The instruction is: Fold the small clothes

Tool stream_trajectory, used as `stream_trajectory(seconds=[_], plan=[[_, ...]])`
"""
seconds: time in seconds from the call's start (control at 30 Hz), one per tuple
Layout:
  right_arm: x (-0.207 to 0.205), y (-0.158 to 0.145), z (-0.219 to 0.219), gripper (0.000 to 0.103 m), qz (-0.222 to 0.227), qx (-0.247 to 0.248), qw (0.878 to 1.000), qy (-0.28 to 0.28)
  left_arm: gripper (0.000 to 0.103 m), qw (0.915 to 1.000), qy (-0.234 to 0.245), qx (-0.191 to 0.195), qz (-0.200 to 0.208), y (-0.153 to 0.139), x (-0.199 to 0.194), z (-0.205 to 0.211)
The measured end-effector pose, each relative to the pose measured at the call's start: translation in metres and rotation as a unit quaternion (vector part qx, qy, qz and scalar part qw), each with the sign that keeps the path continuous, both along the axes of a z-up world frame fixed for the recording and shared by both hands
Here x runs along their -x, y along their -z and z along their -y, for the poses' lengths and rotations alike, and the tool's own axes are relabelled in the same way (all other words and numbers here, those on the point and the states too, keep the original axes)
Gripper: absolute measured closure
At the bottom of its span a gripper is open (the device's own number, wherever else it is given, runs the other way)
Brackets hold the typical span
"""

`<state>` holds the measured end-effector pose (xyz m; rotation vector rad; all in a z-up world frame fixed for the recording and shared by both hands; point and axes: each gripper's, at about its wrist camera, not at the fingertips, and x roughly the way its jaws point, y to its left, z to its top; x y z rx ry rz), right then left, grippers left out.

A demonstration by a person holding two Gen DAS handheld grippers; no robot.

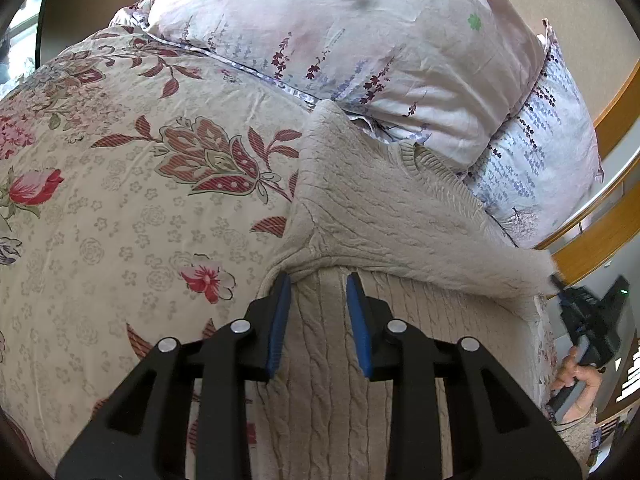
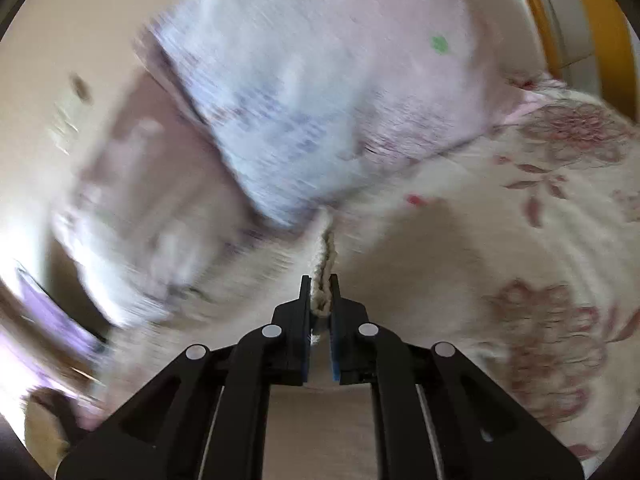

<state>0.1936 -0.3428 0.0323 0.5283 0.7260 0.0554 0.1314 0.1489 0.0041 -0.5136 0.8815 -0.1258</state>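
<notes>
A cream cable-knit sweater (image 1: 372,208) lies on a floral bedspread (image 1: 120,200), its upper part doubled over the lower part. My left gripper (image 1: 319,284) is open just above the lower part, its blue pads on either side of a knit rib at the fold line. My right gripper (image 2: 321,280) is shut on a bunched edge of the sweater (image 2: 326,256). It also shows at the far right of the left wrist view (image 1: 560,286), pulling a sweater corner taut. The right wrist view is motion blurred.
Two floral pillows (image 1: 360,32) are stacked at the head of the bed, just behind the sweater. A wooden bed frame (image 1: 600,240) runs along the right side. The bedspread stretches out to the left of the sweater.
</notes>
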Motion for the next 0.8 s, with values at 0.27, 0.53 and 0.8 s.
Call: stream_trajectory(seconds=[0.27, 0.53, 0.8], plan=[[0.005, 0.024, 0.008, 0.072, -0.085, -0.007, 0.996, 0.007, 0.062, 0.9999, 0.013, 0.010, 0.001, -0.002, 0.000, 0.002], [0.065, 0.002, 0.038, 0.047, -0.069, -0.009, 0.996, -0.060, 0.054, 0.9981, 0.053, 0.028, 0.014, -0.012, 0.036, -0.002], [0.119, 0.031, 0.081, 0.048, -0.109, -0.049, 0.990, -0.072, 0.055, 0.9975, 0.051, 0.050, -0.003, -0.003, 0.074, -0.022]])
